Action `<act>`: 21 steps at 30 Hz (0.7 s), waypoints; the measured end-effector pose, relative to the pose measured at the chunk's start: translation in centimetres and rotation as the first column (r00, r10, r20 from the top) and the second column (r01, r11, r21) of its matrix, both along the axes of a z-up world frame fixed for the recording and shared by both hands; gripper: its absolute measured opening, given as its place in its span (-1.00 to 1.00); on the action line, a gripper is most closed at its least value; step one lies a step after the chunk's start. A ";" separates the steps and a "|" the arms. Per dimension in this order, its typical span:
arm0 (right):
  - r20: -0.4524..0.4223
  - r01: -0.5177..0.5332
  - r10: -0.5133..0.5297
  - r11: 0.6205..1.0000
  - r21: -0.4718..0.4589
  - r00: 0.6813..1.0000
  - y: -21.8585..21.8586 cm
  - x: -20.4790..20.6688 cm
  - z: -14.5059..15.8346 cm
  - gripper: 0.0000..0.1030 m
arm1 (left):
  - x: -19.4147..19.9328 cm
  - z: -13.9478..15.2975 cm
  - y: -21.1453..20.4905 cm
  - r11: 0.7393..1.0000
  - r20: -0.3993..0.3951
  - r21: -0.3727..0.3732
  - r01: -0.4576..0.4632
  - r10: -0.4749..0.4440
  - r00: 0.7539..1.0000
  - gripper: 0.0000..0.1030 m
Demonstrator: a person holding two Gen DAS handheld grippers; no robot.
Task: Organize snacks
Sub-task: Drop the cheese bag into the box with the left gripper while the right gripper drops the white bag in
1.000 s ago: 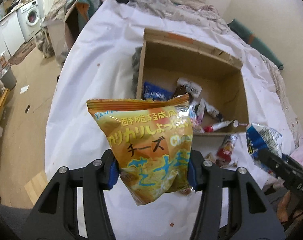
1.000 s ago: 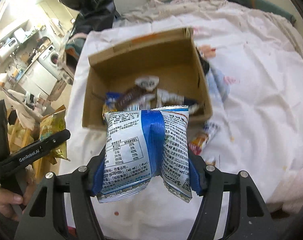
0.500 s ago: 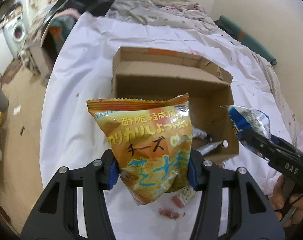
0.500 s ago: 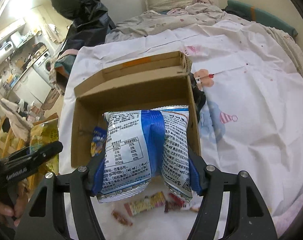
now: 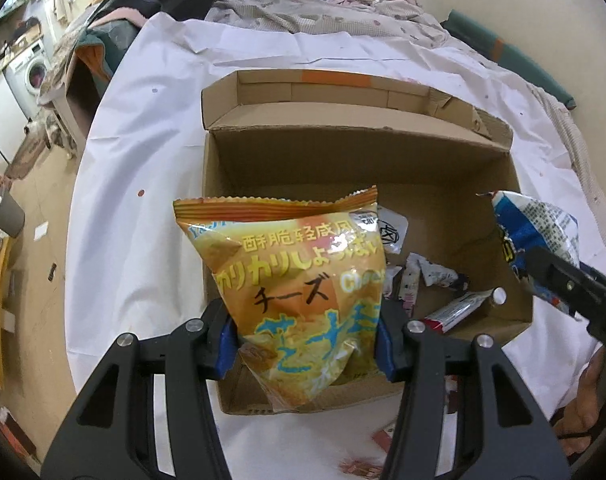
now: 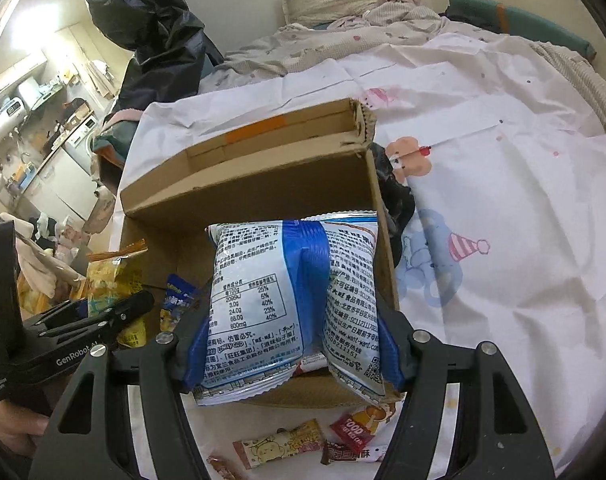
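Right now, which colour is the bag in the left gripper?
Orange-yellow bag, blue lettering; left wrist view shows it best.

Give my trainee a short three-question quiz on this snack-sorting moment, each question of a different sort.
1. True or false: the left gripper is shut on the orange cheese-snack bag.
2. Multiple choice: the blue and white snack bag in the right gripper is seen (A) over the open brown cardboard box, (B) over the floor, (C) over the pillow.
3. Fill in: small wrapped snacks, such as the red packet, lie on the white sheet just ____ the box's near wall.

Key: 1 true; 2 A; 3 outside.
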State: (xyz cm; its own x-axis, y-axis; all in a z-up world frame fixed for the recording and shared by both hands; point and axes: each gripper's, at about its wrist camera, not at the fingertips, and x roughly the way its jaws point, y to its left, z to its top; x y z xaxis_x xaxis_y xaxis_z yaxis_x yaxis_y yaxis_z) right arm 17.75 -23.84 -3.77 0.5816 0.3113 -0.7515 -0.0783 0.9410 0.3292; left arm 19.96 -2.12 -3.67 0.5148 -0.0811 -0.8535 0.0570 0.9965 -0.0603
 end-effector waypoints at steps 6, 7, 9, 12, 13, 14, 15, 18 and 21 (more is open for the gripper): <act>-0.025 0.009 -0.009 1.000 -0.004 1.000 0.1 0.5 -0.9 0.36 | -0.4 -0.4 0.6 1.000 -0.004 -0.008 -0.024 0.024 1.000 0.00; -0.023 0.008 -0.008 1.000 0.001 1.000 0.1 0.5 -0.9 0.36 | -0.4 -0.3 0.7 1.000 -0.003 -0.009 -0.030 0.030 1.000 0.00; -0.013 0.003 -0.003 1.000 0.014 1.000 0.2 0.4 -0.7 0.38 | -0.4 -0.2 1.0 0.999 0.001 -0.018 -0.040 0.040 0.999 0.00; 0.006 -0.007 0.007 0.999 0.032 1.000 0.1 0.3 -0.5 0.39 | -0.4 0.1 1.1 0.999 0.011 -0.021 -0.046 0.046 0.999 0.00; 0.006 -0.011 0.010 0.999 0.043 1.000 0.1 0.3 -0.5 0.39 | -0.4 0.1 1.1 0.999 0.011 -0.021 -0.044 0.044 0.999 0.00; 0.003 -0.011 0.011 0.999 0.049 1.000 0.2 0.3 -0.5 0.41 | -0.4 0.1 1.1 0.999 0.008 -0.020 -0.041 0.041 0.999 0.00; 0.001 -0.007 0.007 0.999 0.049 1.000 0.2 0.3 -0.6 0.44 | -0.4 0.1 1.0 0.999 0.007 -0.020 -0.037 0.037 0.999 0.00; 0.003 0.000 0.000 0.998 0.056 1.000 0.1 0.2 -0.5 0.61 | -0.6 0.3 1.0 0.999 0.017 -0.014 -0.032 0.033 0.999 0.00; 0.007 -0.007 0.006 0.997 0.071 1.000 0.0 0.1 -0.3 0.65 | -0.7 0.3 1.1 0.999 0.021 -0.011 -0.031 0.031 0.999 0.01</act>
